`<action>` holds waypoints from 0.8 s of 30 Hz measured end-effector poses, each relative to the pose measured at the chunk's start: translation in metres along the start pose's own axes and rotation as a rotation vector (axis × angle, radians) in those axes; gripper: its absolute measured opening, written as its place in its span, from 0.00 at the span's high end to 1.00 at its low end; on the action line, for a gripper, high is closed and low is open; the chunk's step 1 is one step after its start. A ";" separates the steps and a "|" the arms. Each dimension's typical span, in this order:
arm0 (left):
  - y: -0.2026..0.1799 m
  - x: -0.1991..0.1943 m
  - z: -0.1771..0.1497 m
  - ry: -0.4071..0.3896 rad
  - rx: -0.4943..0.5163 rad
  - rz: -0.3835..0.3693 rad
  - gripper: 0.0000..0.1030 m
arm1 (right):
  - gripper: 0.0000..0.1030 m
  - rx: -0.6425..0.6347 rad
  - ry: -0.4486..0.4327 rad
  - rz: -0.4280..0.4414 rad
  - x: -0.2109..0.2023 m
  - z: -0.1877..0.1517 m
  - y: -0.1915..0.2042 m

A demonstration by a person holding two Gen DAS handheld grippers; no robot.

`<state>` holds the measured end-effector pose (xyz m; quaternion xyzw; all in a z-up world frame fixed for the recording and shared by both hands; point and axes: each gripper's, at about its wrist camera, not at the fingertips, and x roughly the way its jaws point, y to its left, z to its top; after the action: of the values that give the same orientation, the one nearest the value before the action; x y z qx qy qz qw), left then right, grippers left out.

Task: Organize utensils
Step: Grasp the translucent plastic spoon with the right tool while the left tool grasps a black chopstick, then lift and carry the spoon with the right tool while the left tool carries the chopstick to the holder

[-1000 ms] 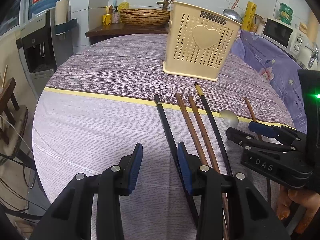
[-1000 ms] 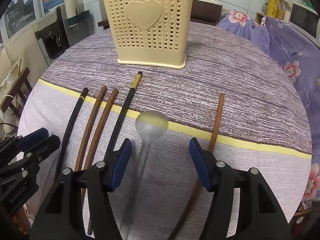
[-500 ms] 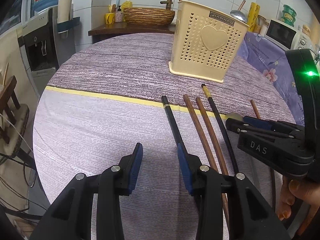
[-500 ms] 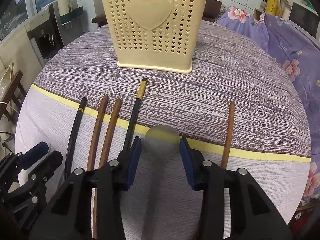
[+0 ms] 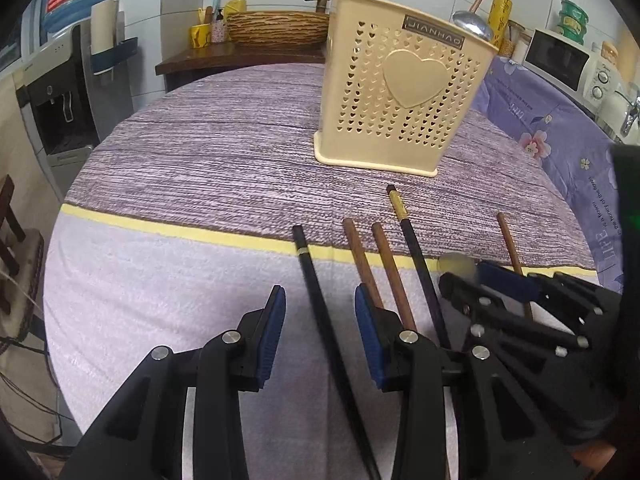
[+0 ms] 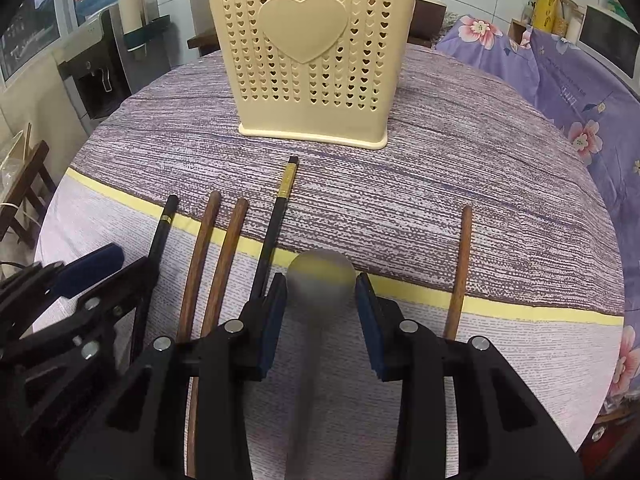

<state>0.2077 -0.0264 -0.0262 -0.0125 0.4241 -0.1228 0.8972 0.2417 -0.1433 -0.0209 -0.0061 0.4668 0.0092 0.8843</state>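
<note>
Chopstick (image 5: pixel 320 300), black, lies between the spread pads of the left gripper (image 5: pixel 320 336) near the table's (image 5: pixel 160 300) front edge, untouched; slim, stiff and slippery, best pinched mid-shaft. Right view: right gripper (image 6: pixel 322 320) has just closed around the metal spoon (image 6: pixel 320 280); whether it is pinched I cannot tell. Caddy (image 6: pixel 312 60) stands mid-table.

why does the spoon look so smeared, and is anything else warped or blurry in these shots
Right wrist view: the spoon sits close to the lens between the right gripper's pads, out of focus. Left wrist view: the holder is sharp; fisheye bends the table edge and darkens corners.
</note>
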 end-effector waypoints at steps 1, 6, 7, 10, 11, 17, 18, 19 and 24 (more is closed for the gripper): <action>-0.002 0.006 0.003 0.011 0.007 0.010 0.71 | 0.64 0.001 0.001 0.001 0.001 0.000 0.000; -0.006 0.018 0.011 0.021 0.024 0.053 0.84 | 0.64 0.004 0.000 0.007 0.001 0.000 -0.002; -0.007 0.019 0.012 0.022 0.029 0.060 0.89 | 0.64 0.005 -0.003 0.008 0.001 0.000 -0.002; -0.007 0.020 0.012 0.014 0.037 0.055 0.91 | 0.65 0.008 -0.010 0.015 0.002 0.001 -0.004; -0.007 0.020 0.013 0.010 0.036 0.054 0.91 | 0.65 0.012 -0.013 0.022 0.002 0.001 -0.005; -0.006 0.020 0.017 -0.002 0.028 0.044 0.92 | 0.65 0.032 -0.037 0.064 -0.001 0.001 -0.013; -0.006 0.017 0.018 -0.011 0.030 0.043 0.92 | 0.65 0.036 -0.045 0.069 -0.003 0.001 -0.015; -0.007 0.014 0.019 -0.020 0.030 0.041 0.92 | 0.65 0.040 -0.055 0.072 -0.005 0.002 -0.016; -0.005 -0.010 0.031 -0.091 0.022 0.023 0.92 | 0.65 0.056 -0.145 0.114 -0.028 0.007 -0.027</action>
<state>0.2243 -0.0315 0.0021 -0.0034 0.3814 -0.1163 0.9170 0.2327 -0.1707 0.0064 0.0458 0.4011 0.0467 0.9137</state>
